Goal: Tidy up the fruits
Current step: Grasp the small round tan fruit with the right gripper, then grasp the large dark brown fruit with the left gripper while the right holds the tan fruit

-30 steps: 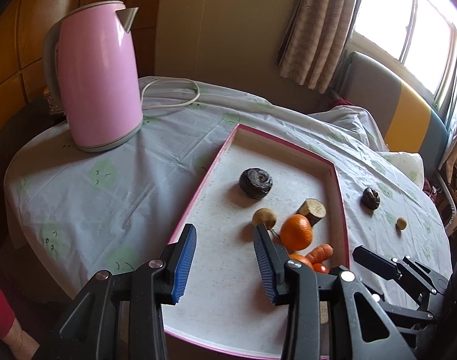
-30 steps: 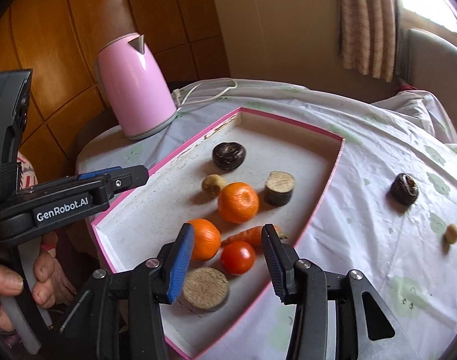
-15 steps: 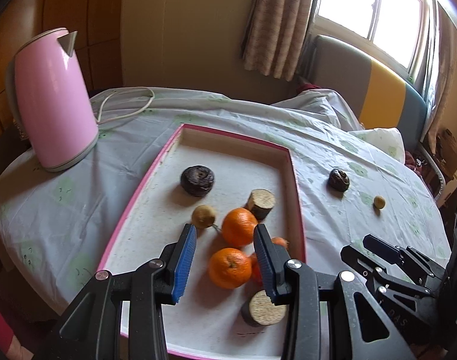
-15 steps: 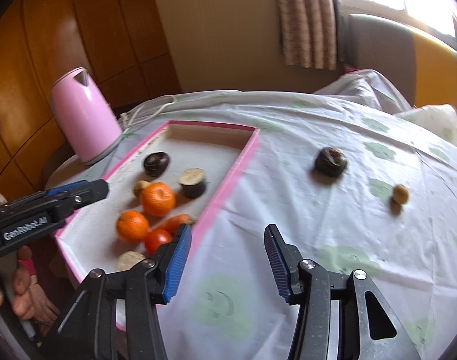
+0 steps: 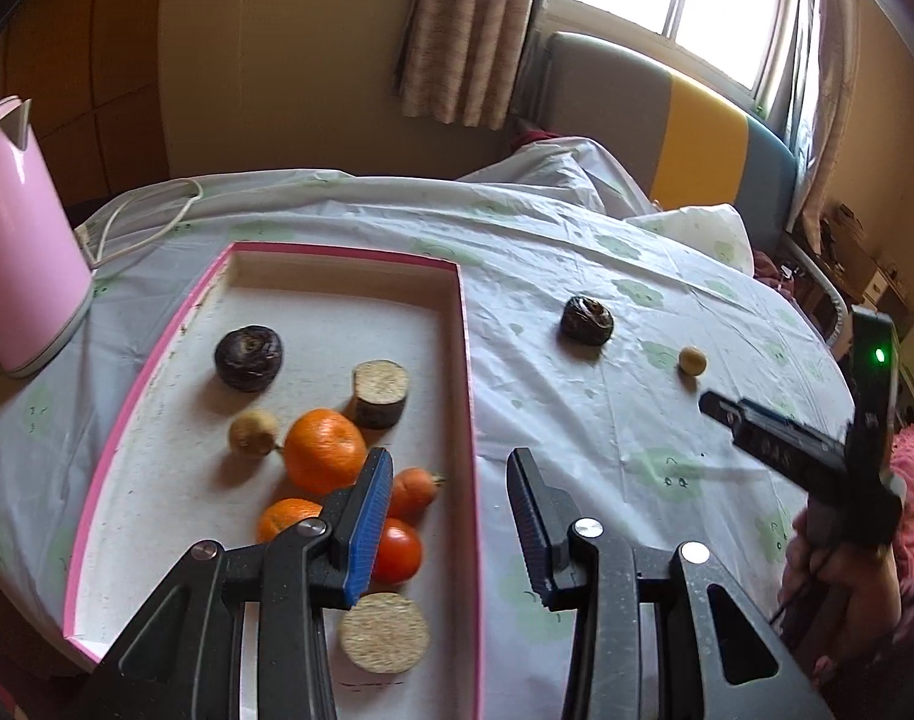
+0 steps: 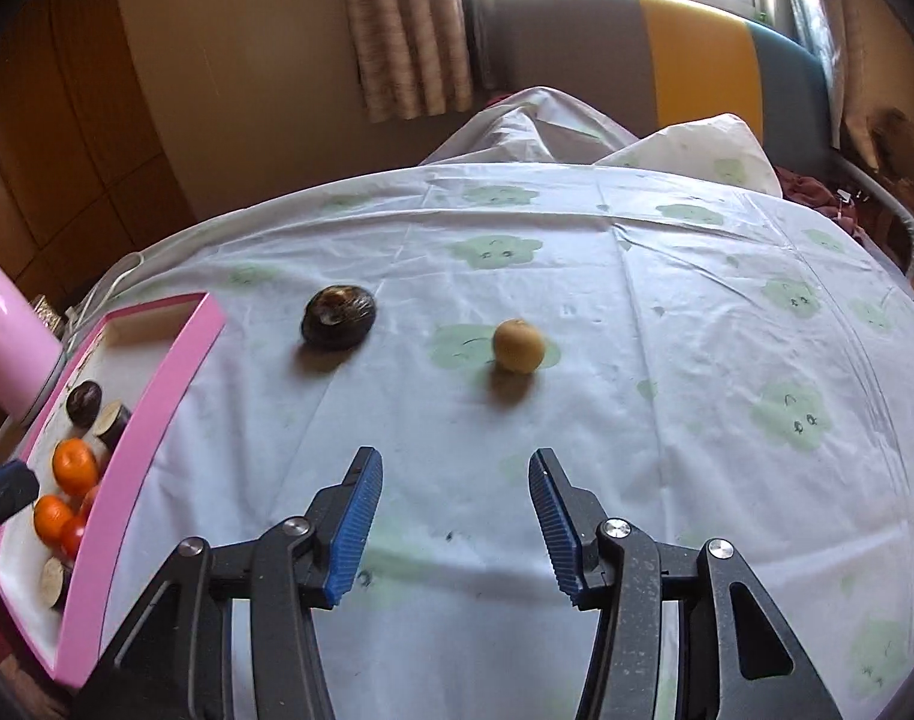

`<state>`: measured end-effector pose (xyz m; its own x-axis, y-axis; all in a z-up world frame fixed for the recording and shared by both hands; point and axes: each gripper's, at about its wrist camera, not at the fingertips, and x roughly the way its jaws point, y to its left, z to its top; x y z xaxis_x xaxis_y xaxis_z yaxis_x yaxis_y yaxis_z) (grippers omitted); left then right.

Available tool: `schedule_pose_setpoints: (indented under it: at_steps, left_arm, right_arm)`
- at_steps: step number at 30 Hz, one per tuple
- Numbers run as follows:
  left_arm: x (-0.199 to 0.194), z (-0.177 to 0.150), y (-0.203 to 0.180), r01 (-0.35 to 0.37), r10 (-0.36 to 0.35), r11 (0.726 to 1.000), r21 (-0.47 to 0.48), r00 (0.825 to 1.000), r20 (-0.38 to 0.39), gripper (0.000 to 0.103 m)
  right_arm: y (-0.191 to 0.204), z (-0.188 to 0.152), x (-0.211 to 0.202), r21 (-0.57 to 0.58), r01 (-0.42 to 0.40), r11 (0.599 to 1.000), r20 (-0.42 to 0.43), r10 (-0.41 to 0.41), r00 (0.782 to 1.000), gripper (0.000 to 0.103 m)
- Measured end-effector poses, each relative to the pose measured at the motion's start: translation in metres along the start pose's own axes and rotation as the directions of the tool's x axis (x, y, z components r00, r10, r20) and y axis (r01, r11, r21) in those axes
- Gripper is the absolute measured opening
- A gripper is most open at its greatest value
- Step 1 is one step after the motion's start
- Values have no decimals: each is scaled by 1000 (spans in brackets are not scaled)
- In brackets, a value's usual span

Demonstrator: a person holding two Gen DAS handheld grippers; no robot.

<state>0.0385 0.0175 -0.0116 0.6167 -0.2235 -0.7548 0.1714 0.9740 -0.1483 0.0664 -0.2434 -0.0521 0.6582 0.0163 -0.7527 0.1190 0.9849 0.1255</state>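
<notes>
Most of the fruit sits in the shallow pink-rimmed rectangular tray (image 5: pixel 466 396): two round oranges (image 5: pixel 324 450), a red tomato (image 5: pixel 397 551), a small orange carrot (image 5: pixel 414 489), a dark purple round fruit (image 5: pixel 248 357), a little tan one (image 5: pixel 252 432) and two sliced brown rounds (image 5: pixel 380 393). Two stragglers lie out on the white tablecloth with green cloud prints (image 6: pixel 697 360), well apart from the tray: a dark brown wrinkly fruit (image 6: pixel 338 316) and a small yellow-tan ball (image 6: pixel 519 345). The right gripper (image 6: pixel 454 525) hangs over bare cloth short of both, jaws apart after just widening, nothing between them. The left gripper (image 5: pixel 451 525) straddles the tray's rim, jaws apart and empty. A pink electric kettle (image 5: pixel 19 240) stands beside the tray.
</notes>
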Motion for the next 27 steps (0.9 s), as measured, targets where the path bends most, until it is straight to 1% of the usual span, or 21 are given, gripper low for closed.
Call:
schedule_pose_setpoints:
  at_steps: [6, 10, 12, 13, 14, 16, 18, 20, 24, 27]
  left_arm:
    - [8, 3, -15, 23, -22, 999, 37, 1000, -18, 40]
    - [15, 7, -24, 38, -36, 998, 52, 999, -33, 40]
    - [20, 10, -28, 40, -38, 998, 50, 998, -49, 40]
    - [22, 11, -30, 44, -42, 998, 48, 998, -53, 40]
    - [23, 13, -32, 47, -45, 998, 47, 997, -55, 40]
    - [27, 17, -37, 59, -56, 997, 50, 997, -59, 40]
    - [31, 22, -41, 83, -81, 996, 43, 995, -66, 40]
    - [38, 27, -47, 97, -94, 994, 40, 993, -77, 40]
    - [59, 36, -59, 124, -120, 992, 28, 986, -118, 40]
    - [75, 44, -69, 119, -114, 992, 30, 984, -135, 40]
  right_arm:
    - [-15, 30, 25, 27, 31, 999, -2, -31, 1000, 52]
    - [-14, 43, 45, 5, 40, 999, -21, -40, 999, 51]
    - [-14, 46, 59, -18, 48, 999, -47, -49, 998, 42]
    - [-15, 45, 63, -22, 48, 999, -61, -49, 997, 30]
    - [-15, 45, 62, -24, 48, 999, -52, -49, 997, 26]
    - [-17, 44, 58, -31, 28, 999, -38, -29, 999, 26]
    - [-16, 39, 48, -53, 43, 998, -12, -43, 999, 26]
    - [-18, 32, 38, -65, 47, 997, -6, -48, 999, 26]
    - [-31, 15, 26, -19, 45, 999, -10, -45, 999, 26]
    - [-38, 8, 22, 8, 42, 999, -14, -42, 999, 26]
